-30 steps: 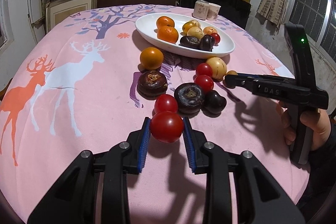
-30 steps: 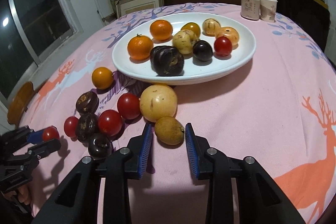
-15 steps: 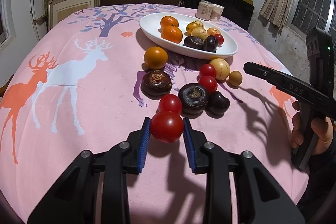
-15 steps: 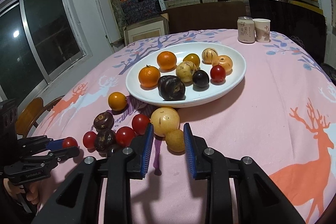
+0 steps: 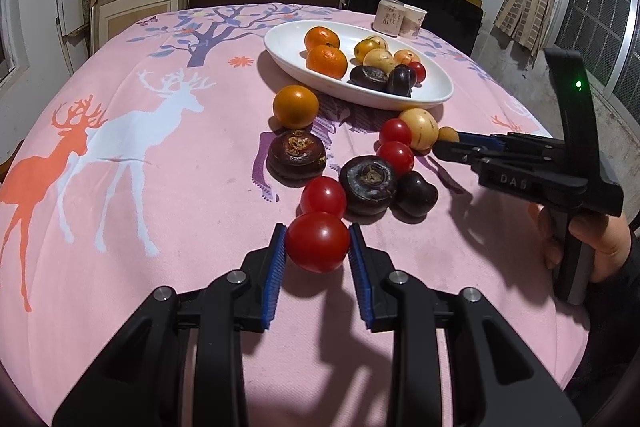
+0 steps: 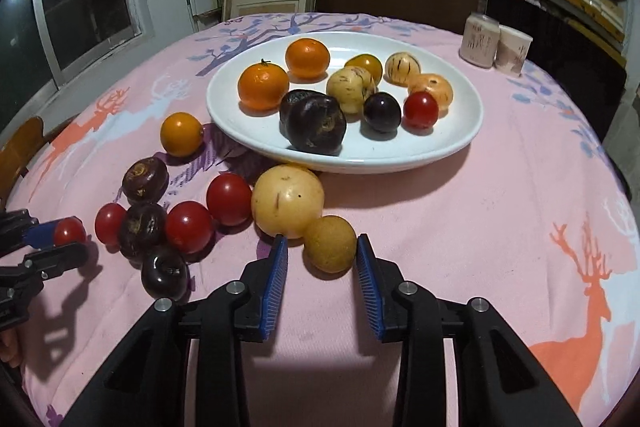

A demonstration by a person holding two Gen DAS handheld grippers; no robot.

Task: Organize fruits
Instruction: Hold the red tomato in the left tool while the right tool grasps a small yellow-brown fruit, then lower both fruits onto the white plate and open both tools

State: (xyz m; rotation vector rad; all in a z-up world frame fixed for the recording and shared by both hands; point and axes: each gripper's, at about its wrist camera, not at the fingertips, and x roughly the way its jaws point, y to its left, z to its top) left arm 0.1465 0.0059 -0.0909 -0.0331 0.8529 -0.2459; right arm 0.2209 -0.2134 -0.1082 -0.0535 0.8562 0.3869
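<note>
Your left gripper (image 5: 317, 242) clamps a red tomato (image 5: 317, 242) just above the desk (image 5: 120, 187); your right gripper (image 6: 322, 250) brackets a small brown fruit (image 6: 329, 243), contact unclear. At 12 o'clock, the white plate (image 6: 460, 139) holds nine fruits; about nine more lie loose

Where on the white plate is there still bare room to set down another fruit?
The white plate has bare room along its near rim, in front of the dark fruit and red tomato, and on its right end. The middle and back are crowded. The cloth right of the plate, before the cups, is bare too.
</note>
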